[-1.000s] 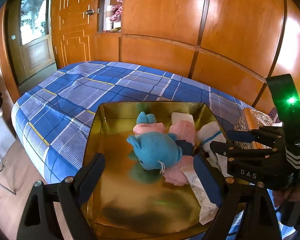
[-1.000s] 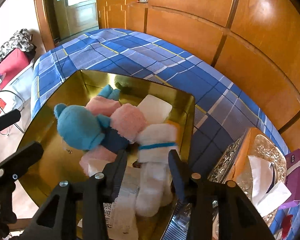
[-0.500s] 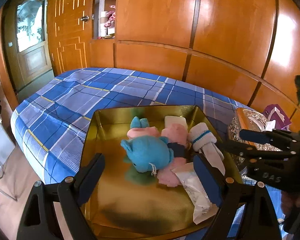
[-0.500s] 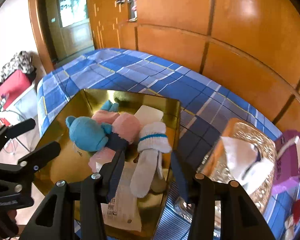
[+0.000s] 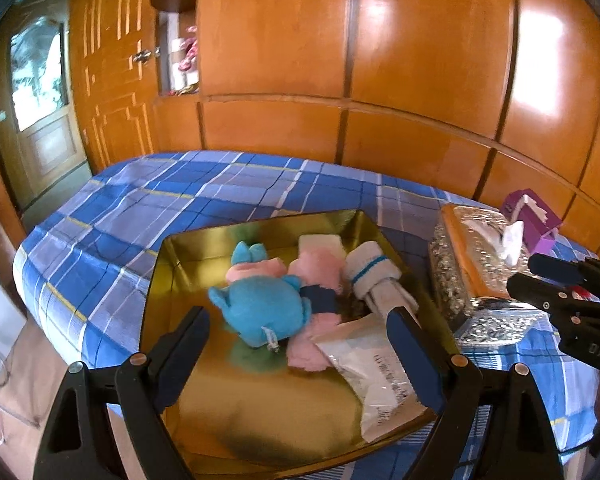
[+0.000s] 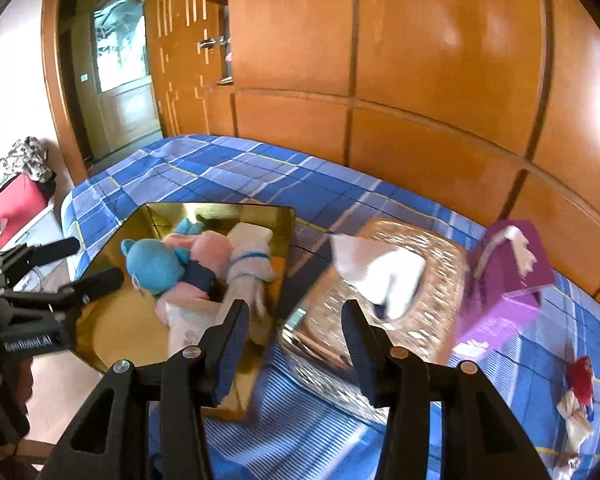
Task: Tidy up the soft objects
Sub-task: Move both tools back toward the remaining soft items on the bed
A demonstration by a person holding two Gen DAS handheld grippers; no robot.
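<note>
gold tray [image 5: 172, 264] on the blue plaid bedspread [image 5: 148, 200], holding the soft things in a heap toward its far right side: blue plush [image 5: 260, 308] in front, pink plush [image 5: 320, 264] behind and under it, white sock with a blue stripe [image 5: 374, 270] against the right wall, a pale block [image 5: 320, 243] at the back, a flat white packet [image 5: 376, 372] lying at the near right.

left gripper [image 5: 298, 344] hovering above the near part of the tray, jaws wide apart, nothing between the pads.

right gripper [image 6: 292, 340] off to the right of the tray, over its right edge and the near end of the silver tissue box [image 6: 412, 280]; jaws partly apart, just eased a little wider, nothing gripped. frame blurred, so in motion.

purple tissue box [image 6: 508, 280] beyond the silver one. small red and white item [image 6: 578, 396] lying loose on the bedspread at far right, well apart from the tray; too blurred to identify, possibly soft.

judged step: between placements. sock looks deposited in the tray, right gripper clear of it and heading rightward.

next move, as judged: carry right gripper past both tissue boxes to the loose item, open wider, descend, close on its bulk, bring back to the tray's bare gold floor [image 5: 236, 408]. left gripper available to steady the tray rim.
</note>
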